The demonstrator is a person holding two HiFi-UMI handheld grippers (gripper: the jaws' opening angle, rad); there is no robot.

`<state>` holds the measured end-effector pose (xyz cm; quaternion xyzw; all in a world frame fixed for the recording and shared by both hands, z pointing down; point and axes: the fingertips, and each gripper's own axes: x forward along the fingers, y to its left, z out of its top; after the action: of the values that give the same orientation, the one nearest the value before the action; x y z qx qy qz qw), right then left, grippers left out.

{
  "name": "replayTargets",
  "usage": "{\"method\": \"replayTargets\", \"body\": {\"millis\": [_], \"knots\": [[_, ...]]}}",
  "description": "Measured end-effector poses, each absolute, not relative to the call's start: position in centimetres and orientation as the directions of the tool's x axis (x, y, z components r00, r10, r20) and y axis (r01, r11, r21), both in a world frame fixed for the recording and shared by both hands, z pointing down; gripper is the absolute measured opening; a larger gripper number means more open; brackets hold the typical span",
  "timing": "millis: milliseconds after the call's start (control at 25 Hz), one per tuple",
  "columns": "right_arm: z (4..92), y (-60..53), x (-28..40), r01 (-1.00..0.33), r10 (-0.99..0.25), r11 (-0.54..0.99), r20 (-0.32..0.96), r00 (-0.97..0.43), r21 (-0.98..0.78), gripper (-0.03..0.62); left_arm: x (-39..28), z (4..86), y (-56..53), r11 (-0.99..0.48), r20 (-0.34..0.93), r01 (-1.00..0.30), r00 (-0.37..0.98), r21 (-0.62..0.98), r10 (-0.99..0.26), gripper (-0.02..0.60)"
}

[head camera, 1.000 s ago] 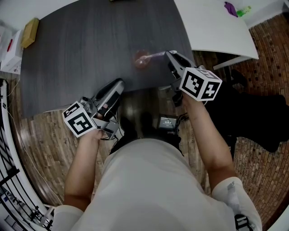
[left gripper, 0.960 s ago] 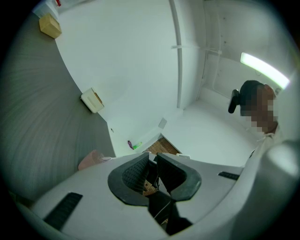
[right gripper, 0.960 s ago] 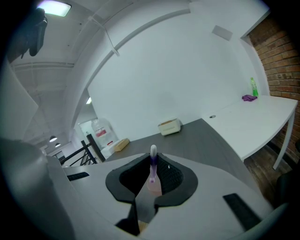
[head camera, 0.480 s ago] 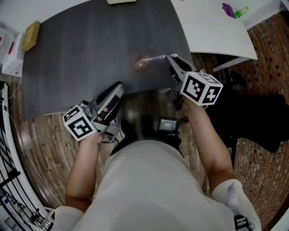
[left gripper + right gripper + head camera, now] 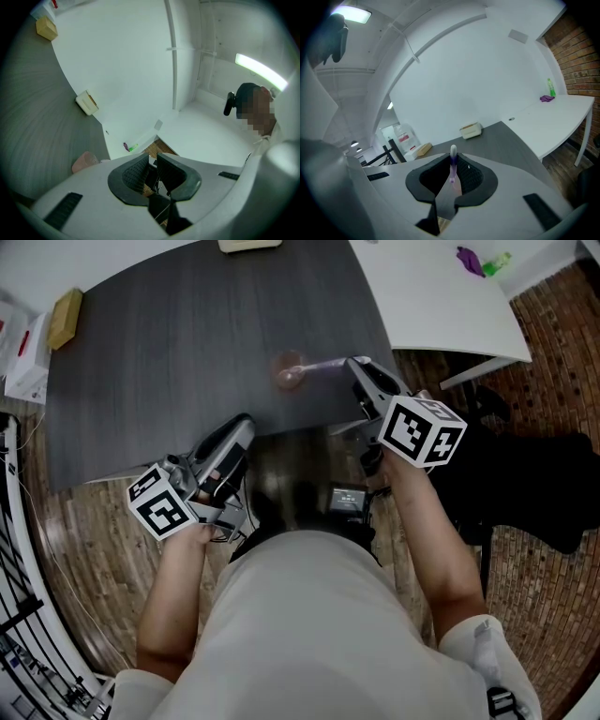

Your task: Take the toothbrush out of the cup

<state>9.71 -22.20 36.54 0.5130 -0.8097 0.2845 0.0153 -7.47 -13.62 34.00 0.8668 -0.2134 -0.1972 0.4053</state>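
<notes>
A pink cup (image 5: 289, 369) stands on the dark grey table (image 5: 169, 352) near its front edge. A purple toothbrush (image 5: 323, 364) reaches from the cup to my right gripper (image 5: 357, 367), which is shut on its handle. In the right gripper view the toothbrush (image 5: 453, 166) stands between the jaws of the right gripper (image 5: 453, 172), white head up. Whether its end is still inside the cup, I cannot tell. My left gripper (image 5: 239, 425) hovers at the table's front edge, left of the cup, shut and holding nothing. The left gripper view shows the left gripper (image 5: 153, 169) and the cup (image 5: 84, 161).
A white table (image 5: 441, 306) adjoins on the right, with a purple object and a green bottle (image 5: 483, 259) at its far end. A beige box (image 5: 64, 313) lies at the table's far left and a white box (image 5: 248, 245) at its back edge.
Hardly anything differs. Both grippers have shifted very slightly in the head view, and the toothbrush still spans from the cup to the right gripper.
</notes>
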Motion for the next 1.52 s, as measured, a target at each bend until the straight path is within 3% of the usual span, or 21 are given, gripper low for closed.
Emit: {"method": "replayTargets", "body": {"millis": [1520], "knots": [[29.4, -16.3, 10.8, -0.766, -0.858, 0.338, 0.155, -0.489, -0.546, 0.051, -10.2, 27.5, -10.7, -0.639, -0.245, -0.206, 0.804, 0.741, -0.543, 0.051]]}}
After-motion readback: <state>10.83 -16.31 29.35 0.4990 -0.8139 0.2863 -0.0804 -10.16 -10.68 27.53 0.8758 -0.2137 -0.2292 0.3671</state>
